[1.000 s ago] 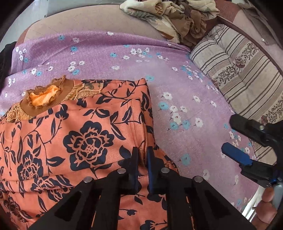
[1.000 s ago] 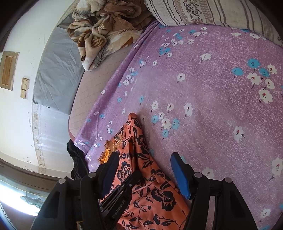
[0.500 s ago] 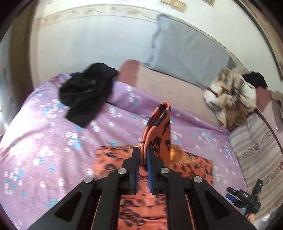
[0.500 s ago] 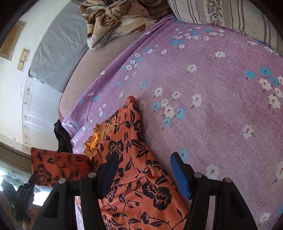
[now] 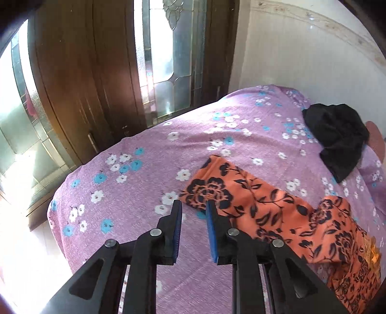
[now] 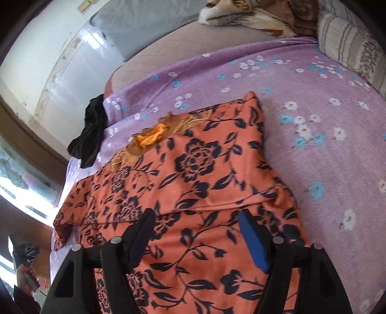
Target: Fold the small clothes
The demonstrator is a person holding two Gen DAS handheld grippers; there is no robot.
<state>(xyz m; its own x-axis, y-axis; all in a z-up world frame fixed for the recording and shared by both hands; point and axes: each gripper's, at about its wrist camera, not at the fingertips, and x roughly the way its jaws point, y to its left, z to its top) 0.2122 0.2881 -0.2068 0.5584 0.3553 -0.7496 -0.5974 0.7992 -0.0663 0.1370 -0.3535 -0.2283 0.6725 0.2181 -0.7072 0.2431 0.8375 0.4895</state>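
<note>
An orange garment with a black flower print (image 6: 200, 174) lies on the purple flowered bedsheet (image 6: 325, 101); its gold-trimmed neckline (image 6: 152, 135) faces the far side. In the left wrist view the garment (image 5: 277, 207) stretches right from a spread sleeve end. My left gripper (image 5: 193, 210) is open and empty, just above the sheet at that sleeve's near corner. My right gripper (image 6: 196, 217) is open and empty, hovering over the garment's lower body. The left gripper also shows small at the right wrist view's lower left (image 6: 24, 251).
A black garment (image 5: 337, 135) lies crumpled at the sheet's far corner, also in the right wrist view (image 6: 89, 135). A wooden door with glass panes (image 5: 96, 72) stands past the bed edge. A striped pillow (image 6: 347, 46), a crumpled blanket (image 6: 253, 14) and a grey pillow (image 6: 144, 21) lie at the back.
My left gripper let go of the orange sleeve it held up and opened; the sleeve now lies flat to the left. The right gripper moved over the garment, still open.
</note>
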